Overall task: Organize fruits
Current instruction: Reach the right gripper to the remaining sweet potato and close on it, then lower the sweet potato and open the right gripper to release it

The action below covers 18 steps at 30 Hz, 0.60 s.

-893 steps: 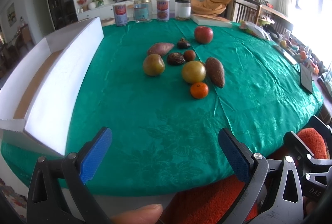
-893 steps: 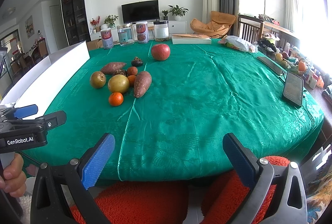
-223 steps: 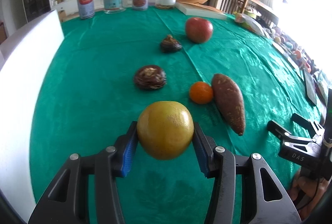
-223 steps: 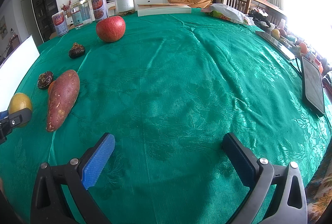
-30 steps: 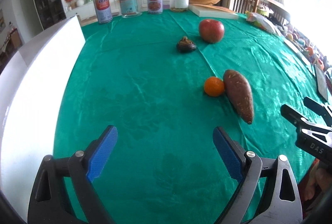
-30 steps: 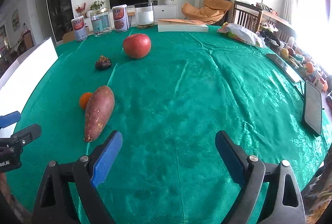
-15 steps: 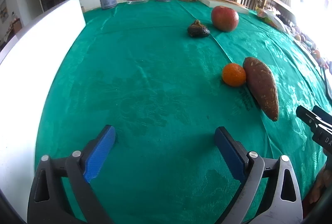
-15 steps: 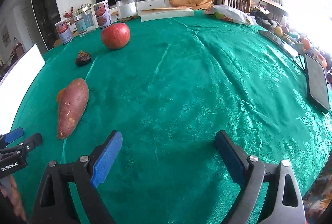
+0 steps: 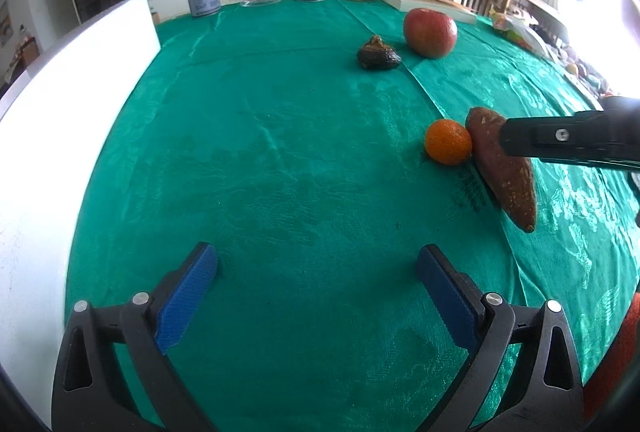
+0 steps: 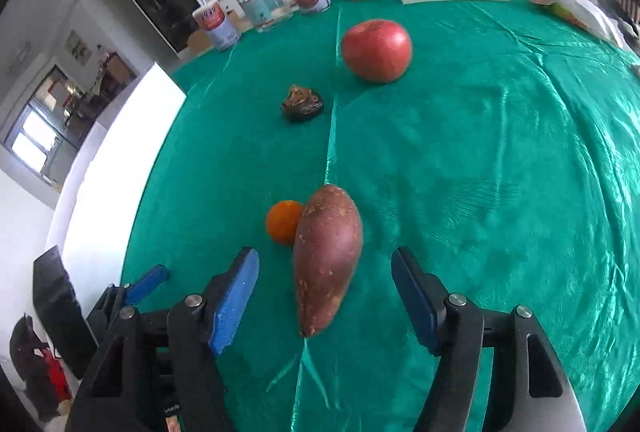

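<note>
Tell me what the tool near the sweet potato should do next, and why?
Probably finish closing on the sweet potato. The right tool already straddles its near end, its jaws closing, pads not yet touching. The orange leans against the potato's far side, so lift gently. The left tool is open over bare cloth.

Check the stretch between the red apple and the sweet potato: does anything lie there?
No, only bare green cloth lies between the apple and the sweet potato; the right wrist view shows it best.
</note>
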Each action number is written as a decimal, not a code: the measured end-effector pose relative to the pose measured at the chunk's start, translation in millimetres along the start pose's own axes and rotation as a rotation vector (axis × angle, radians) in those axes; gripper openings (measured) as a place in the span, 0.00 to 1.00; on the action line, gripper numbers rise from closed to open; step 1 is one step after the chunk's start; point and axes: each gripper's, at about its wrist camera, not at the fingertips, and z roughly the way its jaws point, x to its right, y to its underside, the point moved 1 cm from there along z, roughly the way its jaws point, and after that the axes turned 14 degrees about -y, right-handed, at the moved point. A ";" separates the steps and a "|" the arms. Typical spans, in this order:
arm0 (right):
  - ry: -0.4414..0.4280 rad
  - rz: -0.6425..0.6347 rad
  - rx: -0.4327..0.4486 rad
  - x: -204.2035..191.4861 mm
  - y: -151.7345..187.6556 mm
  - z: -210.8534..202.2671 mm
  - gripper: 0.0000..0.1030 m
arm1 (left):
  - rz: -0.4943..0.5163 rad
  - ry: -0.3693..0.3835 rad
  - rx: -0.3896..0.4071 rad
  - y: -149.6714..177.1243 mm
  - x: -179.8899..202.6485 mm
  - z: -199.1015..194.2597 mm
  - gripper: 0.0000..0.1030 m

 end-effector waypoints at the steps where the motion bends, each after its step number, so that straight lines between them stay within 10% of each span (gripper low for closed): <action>1: 0.022 -0.008 -0.031 -1.2 -2.6 8.7 0.64 | 0.000 0.000 0.000 0.0 0.0 0.0 0.97; 6: 0.042 -0.003 -0.099 2.4 -6.3 26.3 0.42 | 0.000 0.000 0.000 -0.1 0.2 0.0 0.97; 18: 0.253 -0.022 0.000 45.8 22.1 -41.1 0.41 | 0.000 -0.006 -0.001 -0.3 1.1 -0.4 0.98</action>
